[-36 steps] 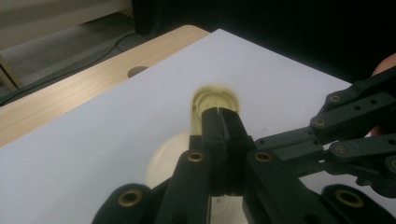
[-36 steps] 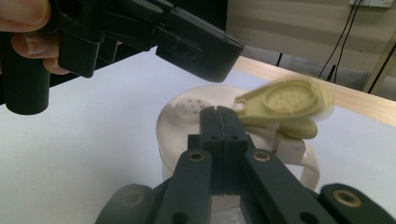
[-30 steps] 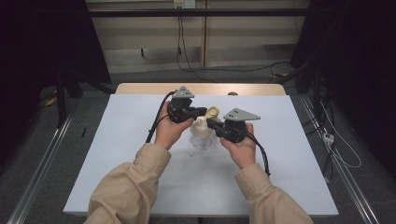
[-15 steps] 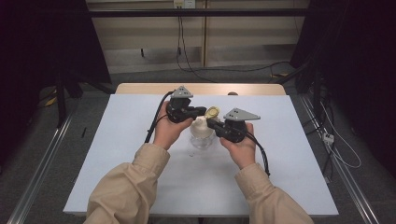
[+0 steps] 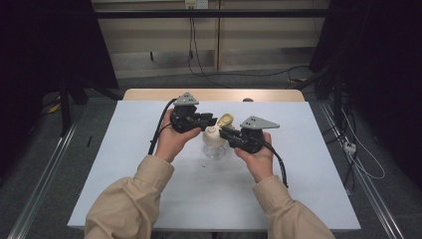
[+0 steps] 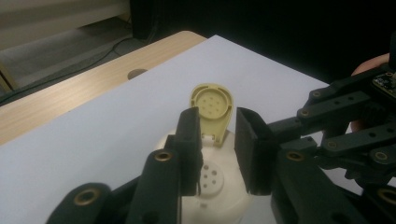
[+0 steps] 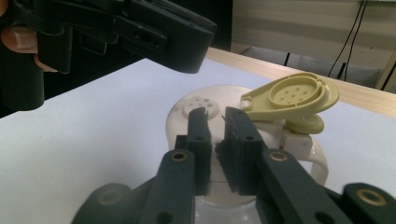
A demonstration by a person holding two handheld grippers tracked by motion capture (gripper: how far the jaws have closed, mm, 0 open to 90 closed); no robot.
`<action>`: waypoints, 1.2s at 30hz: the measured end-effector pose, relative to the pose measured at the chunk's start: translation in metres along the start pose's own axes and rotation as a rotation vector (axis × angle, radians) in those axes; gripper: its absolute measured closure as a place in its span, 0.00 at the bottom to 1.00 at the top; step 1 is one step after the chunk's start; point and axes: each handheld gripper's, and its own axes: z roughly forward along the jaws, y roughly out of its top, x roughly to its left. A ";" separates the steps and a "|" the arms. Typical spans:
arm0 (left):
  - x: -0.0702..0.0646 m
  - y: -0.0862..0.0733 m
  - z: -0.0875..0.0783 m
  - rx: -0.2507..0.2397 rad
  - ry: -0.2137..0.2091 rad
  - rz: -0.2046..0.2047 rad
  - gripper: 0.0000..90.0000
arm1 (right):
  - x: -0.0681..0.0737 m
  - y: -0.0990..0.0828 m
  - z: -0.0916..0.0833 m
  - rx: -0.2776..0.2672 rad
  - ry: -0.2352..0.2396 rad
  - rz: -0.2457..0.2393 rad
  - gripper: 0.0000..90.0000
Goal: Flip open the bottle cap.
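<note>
Both grippers just been opening. Left gripper [image 6: 217,154] jaws apart, yellow flip lid [image 6: 211,105] standing up beyond them, not pressed. Right gripper [image 7: 218,140] jaws slightly parted, nothing clamped. Shaker jar [image 5: 215,142] stands mid-table [image 5: 124,164], between both hands. Lid likely open now, released.

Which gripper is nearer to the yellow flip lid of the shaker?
Left. The left gripper has the yellow flip lid just past its open jaws; the right gripper sits lower, at the shaker's white cap.
</note>
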 end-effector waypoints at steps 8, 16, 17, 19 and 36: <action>0.005 -0.009 -0.015 -0.020 0.006 -0.038 0.56 | -0.001 -0.002 -0.006 -0.001 0.004 0.019 0.67; 0.005 -0.019 -0.032 -0.032 0.006 -0.043 0.38 | 0.000 0.000 -0.017 0.000 -0.002 0.013 0.47; 0.005 -0.019 -0.032 -0.032 0.006 -0.043 0.36 | 0.001 0.000 -0.018 -0.001 -0.001 0.011 0.44; 0.004 -0.025 -0.038 -0.028 0.015 -0.034 0.32 | 0.002 0.000 -0.019 0.001 0.000 0.009 0.41; 0.000 -0.046 -0.050 -0.023 0.000 -0.022 0.18 | 0.000 -0.007 -0.032 0.019 -0.008 0.024 0.28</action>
